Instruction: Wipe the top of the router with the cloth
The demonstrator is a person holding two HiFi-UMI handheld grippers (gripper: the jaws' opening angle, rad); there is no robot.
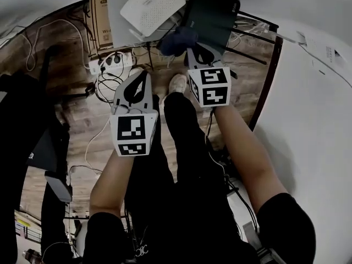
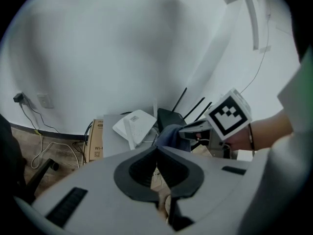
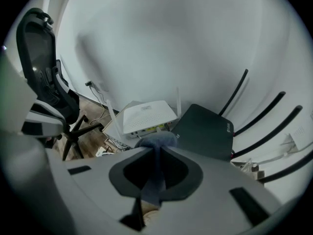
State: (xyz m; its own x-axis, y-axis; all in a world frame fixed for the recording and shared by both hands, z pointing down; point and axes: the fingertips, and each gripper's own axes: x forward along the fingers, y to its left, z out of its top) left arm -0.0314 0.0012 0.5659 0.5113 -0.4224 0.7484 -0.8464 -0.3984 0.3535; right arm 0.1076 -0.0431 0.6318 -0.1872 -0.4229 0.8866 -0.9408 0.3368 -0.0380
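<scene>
Two routers sit side by side on a grey box: a white router [image 1: 151,7] [image 2: 137,126] [image 3: 149,116] and, right of it, a black router [image 1: 212,12] [image 2: 168,117] [image 3: 205,131] with long antennas. My right gripper [image 1: 193,51] [image 3: 157,148] is shut on a dark blue cloth [image 1: 177,40] [image 2: 168,133] [image 3: 156,141]. The bunched cloth hangs at the black router's near left corner, between the two routers. My left gripper [image 1: 144,73] [image 2: 157,150] stays lower and to the left, shut with nothing in it.
A cardboard box [image 1: 102,15] stands left of the routers. A white power strip [image 1: 113,62] and loose cables lie on the wooden floor. A black office chair [image 3: 44,77] is at the left. A dark frame edge [image 1: 267,76] runs down the right. My shoe [image 1: 177,84] is below the grippers.
</scene>
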